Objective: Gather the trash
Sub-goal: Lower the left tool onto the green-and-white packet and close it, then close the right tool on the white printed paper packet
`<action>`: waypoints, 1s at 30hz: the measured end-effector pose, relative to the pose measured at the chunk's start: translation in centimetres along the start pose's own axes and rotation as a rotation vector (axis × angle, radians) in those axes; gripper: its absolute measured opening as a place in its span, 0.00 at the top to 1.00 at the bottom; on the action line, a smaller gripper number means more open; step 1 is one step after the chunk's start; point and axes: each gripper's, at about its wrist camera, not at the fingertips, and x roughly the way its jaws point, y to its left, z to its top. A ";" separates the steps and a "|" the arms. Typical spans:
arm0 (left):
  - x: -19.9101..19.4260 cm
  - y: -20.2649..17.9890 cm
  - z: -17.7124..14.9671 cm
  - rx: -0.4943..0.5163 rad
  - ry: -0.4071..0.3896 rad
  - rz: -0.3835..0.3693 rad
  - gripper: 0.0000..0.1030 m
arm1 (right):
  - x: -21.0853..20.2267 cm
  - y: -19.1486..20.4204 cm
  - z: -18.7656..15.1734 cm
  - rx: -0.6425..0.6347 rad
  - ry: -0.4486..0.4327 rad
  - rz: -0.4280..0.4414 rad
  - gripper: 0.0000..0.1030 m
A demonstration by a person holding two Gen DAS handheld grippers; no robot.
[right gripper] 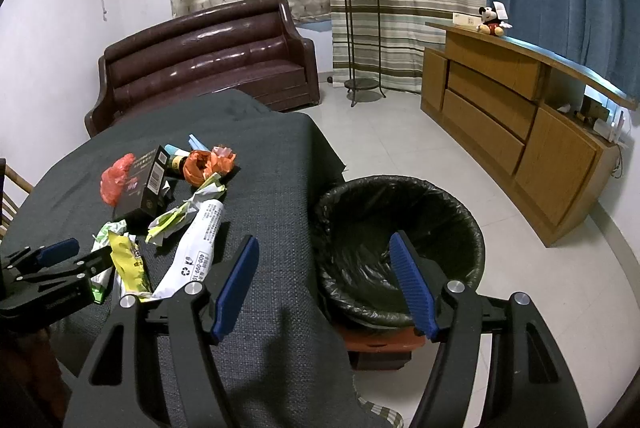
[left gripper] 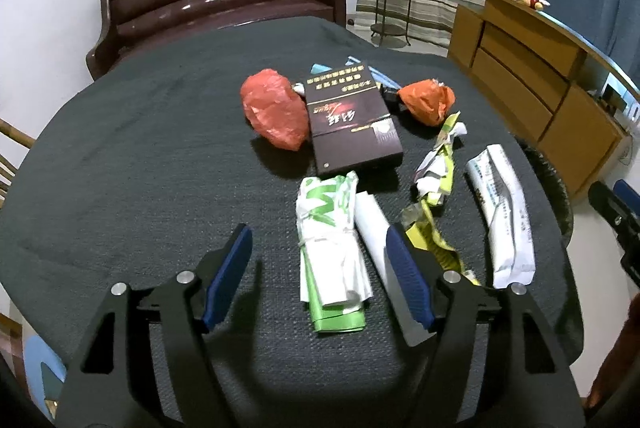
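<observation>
Left tongs [left gripper: 318,260] apart, straddling green-white wrapper [left gripper: 332,248], not clamping. Right tongs [right gripper: 324,268] apart, empty, beside bin [right gripper: 400,240].

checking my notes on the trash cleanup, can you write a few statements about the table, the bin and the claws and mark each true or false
1. The left claw is open with the green and white wrapper lying between its fingers. True.
2. The trash bin stands on the table. False: it sits beside the table, lined with a black bag.
3. The right claw grips the white packet. False: it is open and holds nothing; the white packet lies on the table.
4. The dark box lies between the red bag and the orange bag. True.
</observation>
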 end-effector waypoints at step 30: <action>0.1 3.1 -0.2 0.007 -0.068 0.010 0.71 | 1.2 4.9 0.8 -0.040 0.021 0.087 0.37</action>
